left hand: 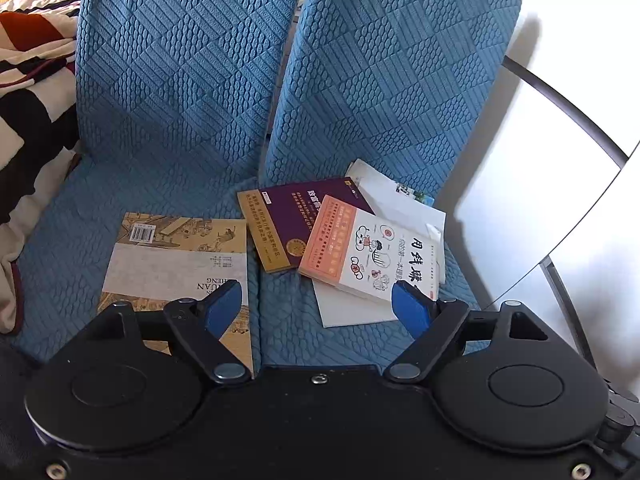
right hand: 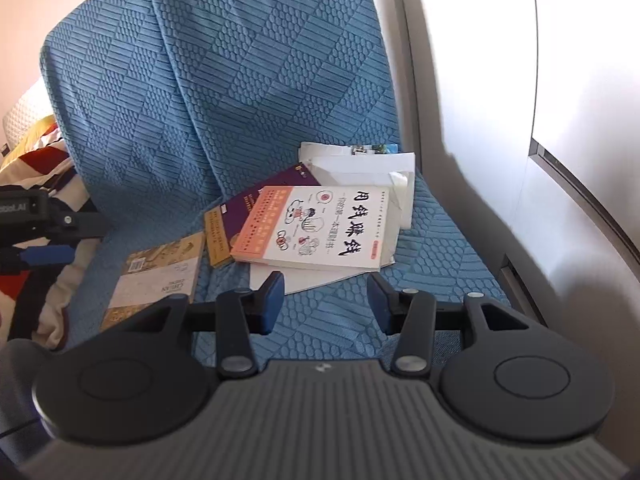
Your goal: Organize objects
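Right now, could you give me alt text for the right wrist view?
A loose pile of books lies on a blue quilted sofa seat, a white cartoon-cover book on top, a tan book apart at left. The right hand-held gripper hangs open and empty before it; the left hand-held gripper shows at far left.

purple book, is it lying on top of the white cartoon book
No, the white cartoon book overlaps the purple book from above, covering its right part on the blue sofa seat.

A home living space: a sofa [left hand: 180,92] under a blue quilted cover, a striped blanket [left hand: 28,80] beside it, books [right hand: 308,228] scattered.
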Tool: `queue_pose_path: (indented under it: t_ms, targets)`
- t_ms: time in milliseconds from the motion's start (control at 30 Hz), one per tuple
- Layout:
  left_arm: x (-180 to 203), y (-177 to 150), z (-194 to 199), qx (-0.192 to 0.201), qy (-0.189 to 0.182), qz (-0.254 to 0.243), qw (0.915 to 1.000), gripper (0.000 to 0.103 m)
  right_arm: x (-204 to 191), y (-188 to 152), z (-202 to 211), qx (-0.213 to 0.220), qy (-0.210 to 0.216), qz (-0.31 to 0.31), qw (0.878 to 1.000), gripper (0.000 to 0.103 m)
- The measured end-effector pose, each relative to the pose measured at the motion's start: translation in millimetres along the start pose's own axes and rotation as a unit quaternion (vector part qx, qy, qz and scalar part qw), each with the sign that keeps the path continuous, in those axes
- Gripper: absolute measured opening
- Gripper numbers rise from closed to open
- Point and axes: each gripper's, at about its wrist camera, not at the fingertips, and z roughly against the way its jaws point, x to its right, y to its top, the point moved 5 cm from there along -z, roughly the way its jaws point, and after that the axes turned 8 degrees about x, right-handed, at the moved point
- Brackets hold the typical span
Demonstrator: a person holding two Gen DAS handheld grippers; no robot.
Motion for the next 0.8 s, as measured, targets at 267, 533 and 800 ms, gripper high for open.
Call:
queue_pose_path:
  t_ms: [267, 533, 800]
  targets:
    - [1, -2, -22, -0.009, 0.009, 0.000, 0.9999, 0.081, 17, -4, -19, 0.014, -0.019, -0.019, 1.000, 0.049]
    - [13, -5, -55, -0.021, -0.040, 0.029, 0.9985, 0.081, 19, -1, -36, 0.034, -0.031, -0.056, 0.997, 0.067]
    - [32, -10, -103, -0.031, -0.040, 0.008, 0.9987, 0.081, 26, 2, -69, 0.041, -0.027, -0.085, 0.995, 0.069]
